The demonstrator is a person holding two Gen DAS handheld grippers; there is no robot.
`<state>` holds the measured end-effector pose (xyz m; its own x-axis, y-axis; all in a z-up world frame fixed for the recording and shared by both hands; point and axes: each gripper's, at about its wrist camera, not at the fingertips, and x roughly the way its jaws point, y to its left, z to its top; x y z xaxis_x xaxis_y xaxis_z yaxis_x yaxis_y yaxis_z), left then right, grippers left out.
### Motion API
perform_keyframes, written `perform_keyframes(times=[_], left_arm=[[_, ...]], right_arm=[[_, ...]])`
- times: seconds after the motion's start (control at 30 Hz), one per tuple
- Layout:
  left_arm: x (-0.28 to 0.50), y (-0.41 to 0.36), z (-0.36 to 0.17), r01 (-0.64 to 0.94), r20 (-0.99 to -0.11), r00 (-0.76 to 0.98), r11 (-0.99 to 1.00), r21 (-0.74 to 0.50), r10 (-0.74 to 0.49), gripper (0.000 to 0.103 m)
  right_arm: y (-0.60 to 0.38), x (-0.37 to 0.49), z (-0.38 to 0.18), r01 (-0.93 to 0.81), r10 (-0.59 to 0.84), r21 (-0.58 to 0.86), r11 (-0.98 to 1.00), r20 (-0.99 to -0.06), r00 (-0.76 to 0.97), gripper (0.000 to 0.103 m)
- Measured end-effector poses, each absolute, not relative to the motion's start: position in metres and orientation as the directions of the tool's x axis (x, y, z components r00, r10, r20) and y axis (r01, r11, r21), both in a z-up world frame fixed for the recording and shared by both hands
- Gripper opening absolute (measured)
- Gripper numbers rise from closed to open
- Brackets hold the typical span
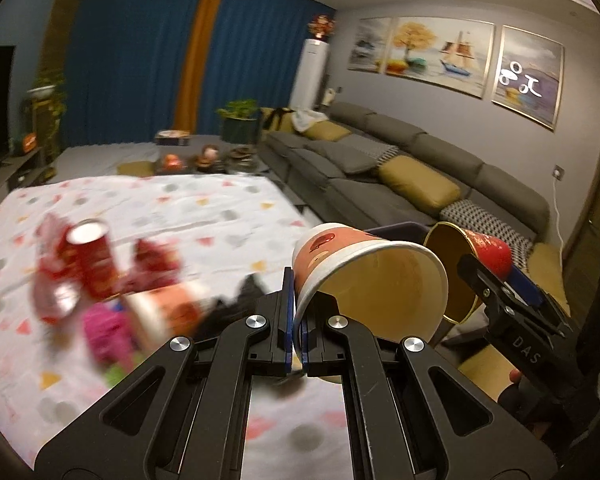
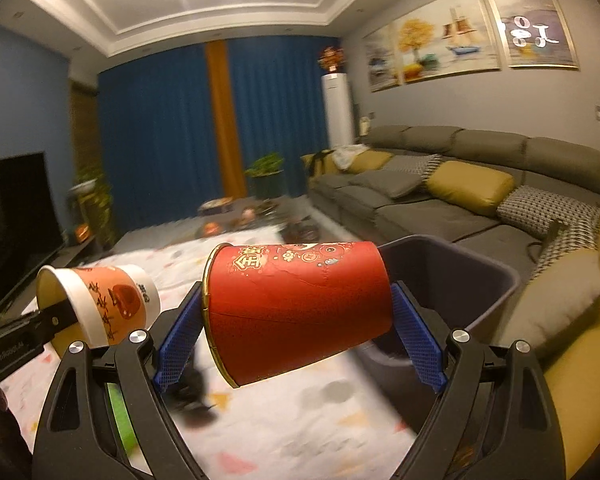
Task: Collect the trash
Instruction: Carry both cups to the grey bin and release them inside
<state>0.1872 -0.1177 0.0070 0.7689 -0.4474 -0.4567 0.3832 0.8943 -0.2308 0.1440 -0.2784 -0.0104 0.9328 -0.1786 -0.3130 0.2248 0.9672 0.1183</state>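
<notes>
Right wrist view: right gripper (image 2: 296, 332) clamps the red cup (image 2: 300, 304) sideways, rim to base, just over the near edge of the bin (image 2: 496, 280). Left gripper (image 1: 297, 320) pinches the white cup (image 1: 364, 280) by its rim wall. Both look light, crushable paper, so grip gently.

Grey sofa (image 2: 440, 200) under paintings (image 2: 472, 28); blue curtains (image 2: 160, 132) behind.
</notes>
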Motion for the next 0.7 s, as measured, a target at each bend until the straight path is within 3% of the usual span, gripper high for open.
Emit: perform_keyframes(times=[0.33, 0.7], left_arm=[[0.246, -0.216, -0.006, 0.466, -0.488, 0.692, 0.845, -0.261, -0.532, 0.002], [0.285, -0.284, -0.028, 0.509, -0.507, 0.641, 0.813, -0.282, -0.577, 0.002]], right_arm=[[-0.358, 0.162, -0.015, 0.358, -0.289, 0.180, 0.916, -0.322, 0.902, 0.086], [-0.397, 0.184, -0.025, 0.404, -0.312, 0.224, 0.887, -0.352, 0.882, 0.086]])
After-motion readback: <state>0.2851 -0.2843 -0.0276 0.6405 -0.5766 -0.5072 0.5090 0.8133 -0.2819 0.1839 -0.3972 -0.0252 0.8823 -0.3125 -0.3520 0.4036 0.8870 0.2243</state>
